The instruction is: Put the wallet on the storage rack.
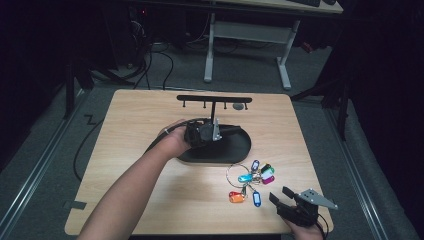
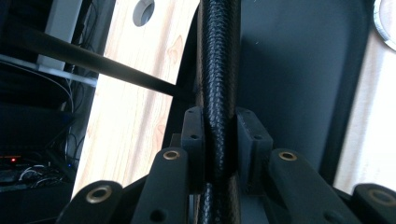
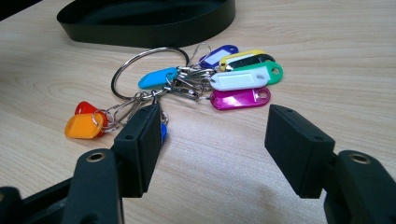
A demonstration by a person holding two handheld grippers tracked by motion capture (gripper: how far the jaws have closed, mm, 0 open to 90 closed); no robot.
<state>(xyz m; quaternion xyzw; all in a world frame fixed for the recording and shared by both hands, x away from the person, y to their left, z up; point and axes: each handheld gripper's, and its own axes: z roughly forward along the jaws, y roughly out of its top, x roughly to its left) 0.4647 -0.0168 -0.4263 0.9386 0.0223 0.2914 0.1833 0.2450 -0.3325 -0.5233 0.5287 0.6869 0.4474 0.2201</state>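
A bunch of coloured key tags on a metal ring (image 1: 250,179) (image 3: 196,84) lies on the wooden table in front of a black oval tray (image 1: 235,149) (image 3: 149,23). My right gripper (image 1: 281,196) (image 3: 212,135) stands open just short of the tags, at the table's near right corner, with nothing between its fingers. Over the tray, my left gripper (image 1: 204,132) (image 2: 219,128) is shut on a thick black rod with a woven surface (image 2: 218,65), which runs forward along the jaws. A thin black post (image 1: 213,111) rises behind it to a crossbar with small hooks (image 1: 214,99).
The wooden table (image 1: 130,145) has a small round hole (image 1: 239,106) (image 2: 143,10) near the crossbar's right end. Cables and the legs of a white desk (image 1: 247,37) lie on the floor beyond the far edge.
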